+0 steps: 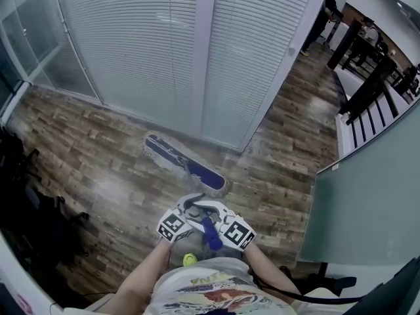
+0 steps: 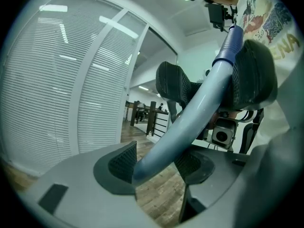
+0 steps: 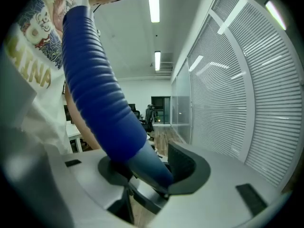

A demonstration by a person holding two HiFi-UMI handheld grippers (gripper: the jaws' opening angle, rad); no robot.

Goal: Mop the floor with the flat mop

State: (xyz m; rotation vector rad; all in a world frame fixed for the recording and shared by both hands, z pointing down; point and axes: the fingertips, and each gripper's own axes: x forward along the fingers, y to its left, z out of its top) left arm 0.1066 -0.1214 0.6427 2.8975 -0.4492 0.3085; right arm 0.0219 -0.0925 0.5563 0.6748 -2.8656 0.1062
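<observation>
Two claws are close to the person's shirt, side by side. The left claw (image 2: 156, 163) is closed on the one mop handle (image 1: 209, 233), with one pad on each side of the pale blue pole. The right claw (image 3: 149, 167) holds the same handle on its dark blue ribbed grip. Further out, one flat mop head (image 1: 185, 164) lies slanted on the wood floor (image 1: 85, 156), just in front of the white blinds (image 1: 151, 51). Far off at the top right stands a person (image 1: 326, 12).
</observation>
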